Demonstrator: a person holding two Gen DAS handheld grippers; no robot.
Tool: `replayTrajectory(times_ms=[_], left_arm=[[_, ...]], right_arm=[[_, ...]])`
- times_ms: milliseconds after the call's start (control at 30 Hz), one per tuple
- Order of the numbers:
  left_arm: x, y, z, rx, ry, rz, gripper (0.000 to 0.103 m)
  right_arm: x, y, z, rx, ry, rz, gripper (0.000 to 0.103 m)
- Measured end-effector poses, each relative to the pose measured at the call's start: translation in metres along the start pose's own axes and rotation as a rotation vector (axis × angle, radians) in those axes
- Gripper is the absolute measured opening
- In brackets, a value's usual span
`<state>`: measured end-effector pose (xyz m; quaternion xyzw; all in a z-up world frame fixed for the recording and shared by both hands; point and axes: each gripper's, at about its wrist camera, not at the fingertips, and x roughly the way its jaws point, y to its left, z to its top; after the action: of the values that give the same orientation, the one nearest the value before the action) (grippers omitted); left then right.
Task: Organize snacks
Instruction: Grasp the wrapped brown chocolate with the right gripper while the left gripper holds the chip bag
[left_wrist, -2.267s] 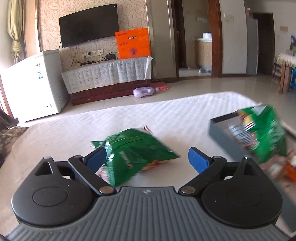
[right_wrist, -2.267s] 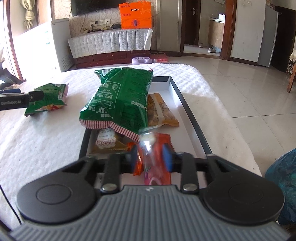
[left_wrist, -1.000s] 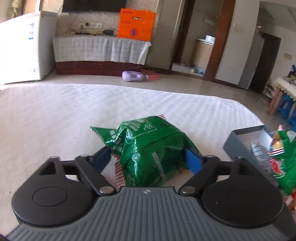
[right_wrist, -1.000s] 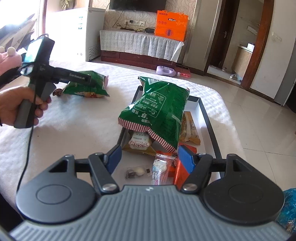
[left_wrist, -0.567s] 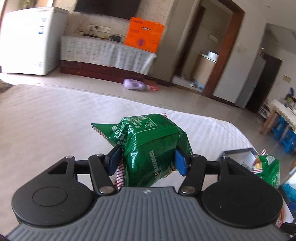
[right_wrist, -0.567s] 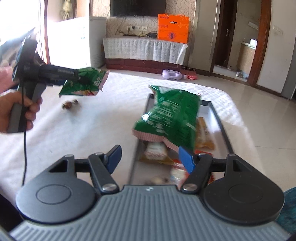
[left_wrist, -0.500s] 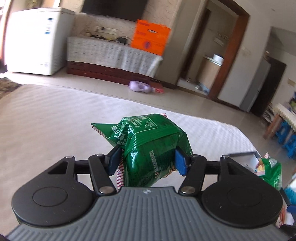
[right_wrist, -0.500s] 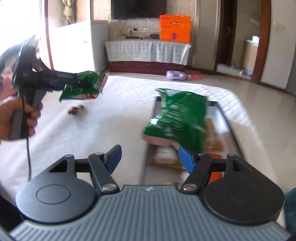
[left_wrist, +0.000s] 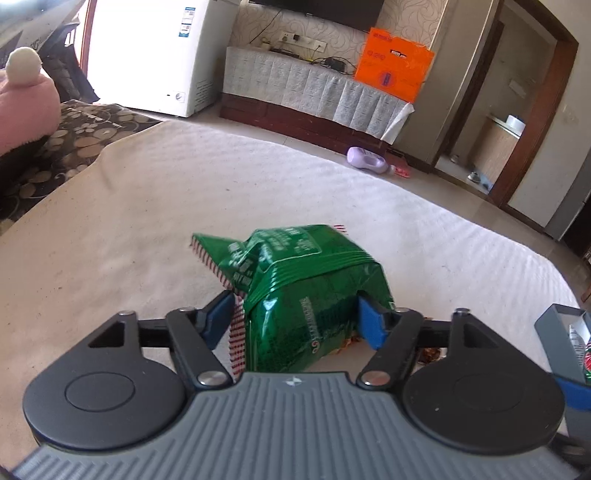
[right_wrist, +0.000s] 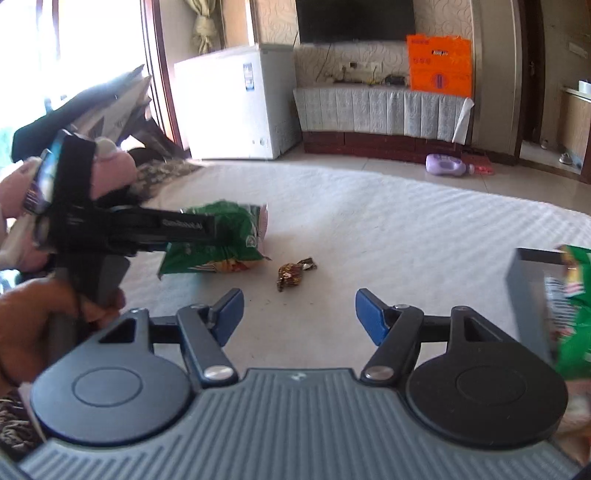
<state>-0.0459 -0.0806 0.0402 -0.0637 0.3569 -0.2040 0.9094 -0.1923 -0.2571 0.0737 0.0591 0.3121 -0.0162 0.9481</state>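
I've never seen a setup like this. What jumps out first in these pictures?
The green snack bag, pinched between the blue fingers of the left tool above the white cloth-covered table. From the right tool, open and empty, you see a small brown wrapped candy lying loose on the cloth, and the grey tray at the right edge.

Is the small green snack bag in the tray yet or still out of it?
Out. The left gripper holds the small green snack bag over the white cloth; the tray sits apart at the right.
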Motion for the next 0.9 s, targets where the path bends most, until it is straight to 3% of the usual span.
replayTrajectory(times_ms=[100, 300, 467, 533, 633, 767, 900], left_arm=[[0.005, 0.001, -0.003, -0.013, 0.011, -0.002, 0.085], [0.019, 0.006, -0.007, -0.038, 0.035, -0.018, 0.095], [0.026, -0.001, -0.009, 0.008, 0.029, -0.015, 0.101], [0.027, -0.003, -0.011, 0.017, 0.024, -0.012, 0.101], [0.029, -0.005, -0.012, 0.03, 0.019, -0.011, 0.099], [0.027, -0.003, -0.01, 0.0, 0.007, -0.039, 0.077], [0.026, -0.003, -0.01, -0.01, 0.003, -0.033, 0.074]], right_arm=[[0.034, 0.009, -0.002, 0.003, 0.052, -0.024, 0.063], [0.06, 0.018, 0.007, 0.024, 0.042, -0.062, 0.058], [0.077, 0.013, 0.017, 0.02, 0.067, -0.071, 0.045], [0.077, 0.013, 0.019, 0.02, 0.069, -0.062, 0.03], [0.075, 0.012, 0.02, 0.006, 0.076, -0.056, 0.027], [0.068, 0.005, 0.016, 0.03, 0.086, -0.047, 0.026], [0.058, 0.003, 0.01, 0.019, 0.103, -0.046, 0.026]])
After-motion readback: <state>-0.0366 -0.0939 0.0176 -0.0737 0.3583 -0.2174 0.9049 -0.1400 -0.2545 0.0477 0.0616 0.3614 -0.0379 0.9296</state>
